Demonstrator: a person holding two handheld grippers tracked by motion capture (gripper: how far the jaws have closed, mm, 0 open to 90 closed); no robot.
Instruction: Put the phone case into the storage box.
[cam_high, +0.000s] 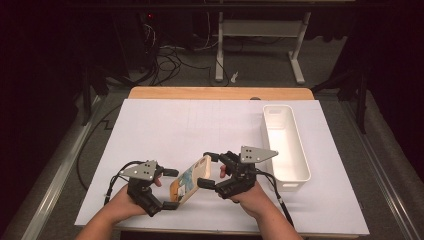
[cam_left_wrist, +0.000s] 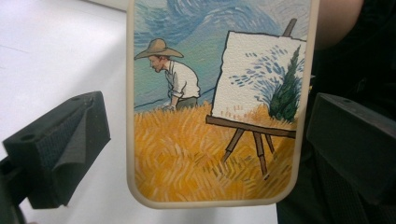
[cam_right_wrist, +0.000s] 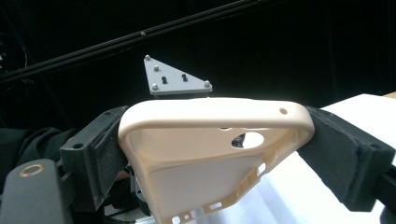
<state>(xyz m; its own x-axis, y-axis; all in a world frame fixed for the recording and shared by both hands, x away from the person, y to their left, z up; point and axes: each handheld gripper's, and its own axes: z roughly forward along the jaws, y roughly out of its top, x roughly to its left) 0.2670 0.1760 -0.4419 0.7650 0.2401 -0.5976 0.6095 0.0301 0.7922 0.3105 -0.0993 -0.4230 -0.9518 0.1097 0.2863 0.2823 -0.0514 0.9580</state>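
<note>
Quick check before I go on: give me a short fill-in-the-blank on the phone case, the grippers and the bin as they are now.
1. The cream phone case with a painted picture is held off the white table cover between ____ grippers.
2. The right gripper has its jaws shut on the case's ____ end.
3. The picture shows a man in a straw ____.
4. The long white plastic bin is ____.

Missing words: two; camera-hole; hat; empty
</note>
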